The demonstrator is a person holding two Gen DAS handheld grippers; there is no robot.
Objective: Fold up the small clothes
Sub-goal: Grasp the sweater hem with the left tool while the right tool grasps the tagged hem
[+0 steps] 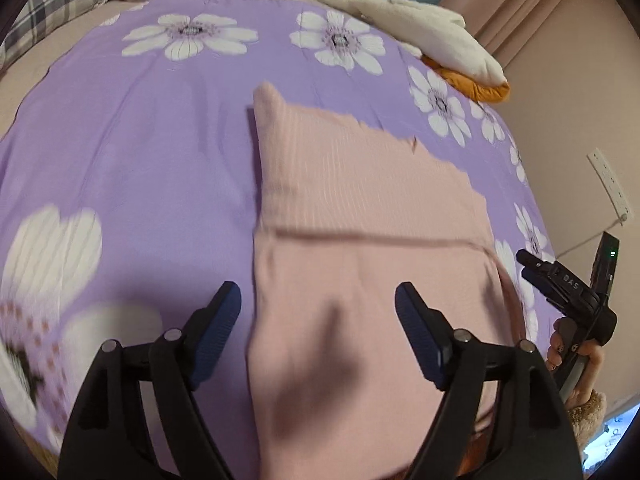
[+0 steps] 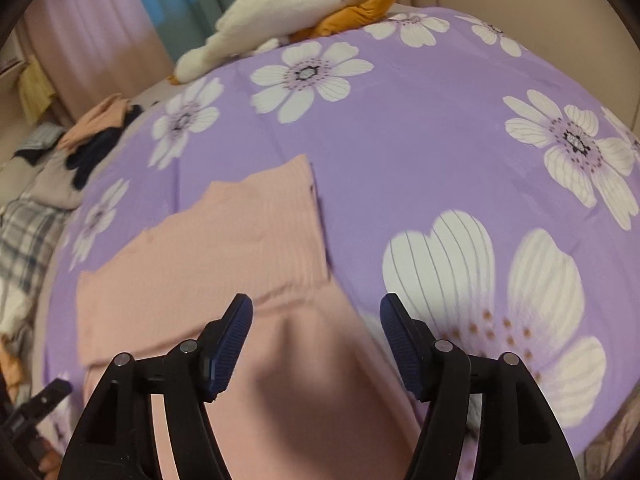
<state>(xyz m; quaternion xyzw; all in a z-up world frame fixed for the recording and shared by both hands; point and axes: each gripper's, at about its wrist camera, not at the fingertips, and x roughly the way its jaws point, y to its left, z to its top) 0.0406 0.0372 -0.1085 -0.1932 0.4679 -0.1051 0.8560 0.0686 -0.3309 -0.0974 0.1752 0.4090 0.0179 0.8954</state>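
The left tongs [image 1: 318,300] stand wide open with nothing between the blue pads [image 1: 218,330], poised over the near left edge of a pink ribbed garment [image 1: 360,220]: one finger hangs above the purple flowered bedspread [image 1: 140,140], the other above the pink cloth. Whether either pad touches the fabric cannot be told. The right tongs [image 2: 316,314] are likewise spread wide and hold nothing, straddling the garment's near right edge, one finger over the pink cloth [image 2: 208,252] and the other over a large white flower printed on the bedspread [image 2: 400,140]. In the left wrist view the right tongs [image 1: 532,266] show at the far right edge, gripped by a hand [image 1: 576,360] in a fleecy cuff. There is one pink garment, lying flat in the middle of the bed, with a fold line crossing it and a stepped far edge. One cream and orange plush bundle [image 2: 296,4] rests at the far edge of the bed. A single heap of peach and dark clothes [image 2: 96,132] sits to the left in the right wrist view, beside one plaid cloth [image 2: 28,240]. A white power strip [image 1: 610,184] is on the wall.
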